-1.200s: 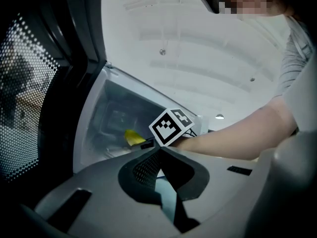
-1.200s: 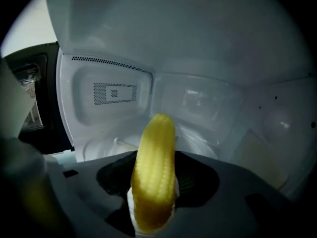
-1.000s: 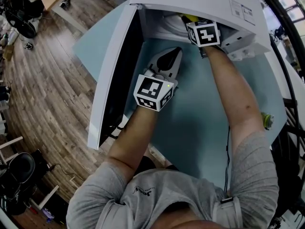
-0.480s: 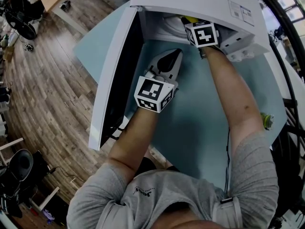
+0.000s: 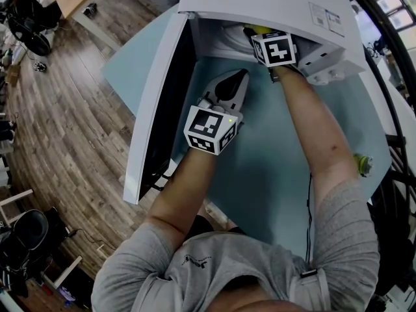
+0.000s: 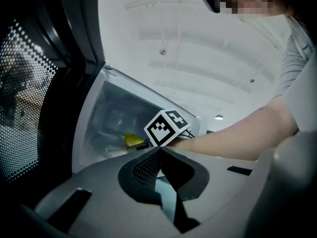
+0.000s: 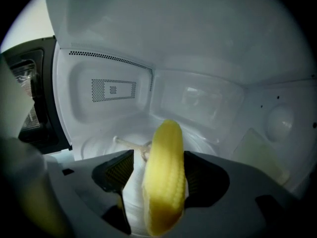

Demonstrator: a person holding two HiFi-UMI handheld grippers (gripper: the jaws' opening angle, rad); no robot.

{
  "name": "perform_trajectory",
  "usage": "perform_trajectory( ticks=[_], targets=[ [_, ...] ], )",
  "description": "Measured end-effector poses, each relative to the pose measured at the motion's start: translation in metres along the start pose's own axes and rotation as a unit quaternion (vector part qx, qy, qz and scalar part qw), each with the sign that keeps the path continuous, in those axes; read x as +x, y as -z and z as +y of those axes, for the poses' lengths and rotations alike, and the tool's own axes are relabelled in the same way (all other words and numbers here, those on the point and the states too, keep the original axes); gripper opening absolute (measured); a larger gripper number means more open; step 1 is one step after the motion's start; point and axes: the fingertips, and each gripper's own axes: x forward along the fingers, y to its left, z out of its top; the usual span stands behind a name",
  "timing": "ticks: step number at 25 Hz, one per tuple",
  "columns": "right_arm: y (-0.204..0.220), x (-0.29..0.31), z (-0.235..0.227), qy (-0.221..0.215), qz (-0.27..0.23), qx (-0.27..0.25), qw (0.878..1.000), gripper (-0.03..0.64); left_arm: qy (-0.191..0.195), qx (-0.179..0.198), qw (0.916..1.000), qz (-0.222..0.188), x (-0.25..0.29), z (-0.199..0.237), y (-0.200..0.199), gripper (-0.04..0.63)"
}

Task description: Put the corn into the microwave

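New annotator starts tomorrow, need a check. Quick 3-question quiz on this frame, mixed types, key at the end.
1. True or false: the microwave door is shut.
2. Where is the corn? A on the table; B inside the microwave, between the right gripper jaws; C on the floor.
3. What does the left gripper hold?
Key: 1 false, the door stands open. 2 B; those jaws are opening, with the corn between them. 3 nothing; its jaws are together.
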Motion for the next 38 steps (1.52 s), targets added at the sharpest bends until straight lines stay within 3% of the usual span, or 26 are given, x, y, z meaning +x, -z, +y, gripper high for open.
perform_trajectory(
  ticks=[26, 38],
  targets=[
    [0.004, -0.046, 0.007, 0.006, -0.001, 0.026, 1.0, 0.316, 0.007, -0.008, 0.9997, 0.024, -0.016, -0.02, -0.013, 0.017],
    [0.014, -0.11, 0.017, -0.003, 0.0, 0.082, 0.997, 0.316, 0.016, -0.009, 0.9974, 0.07, -0.04, -0.062, -0.01, 0.017]
  ],
)
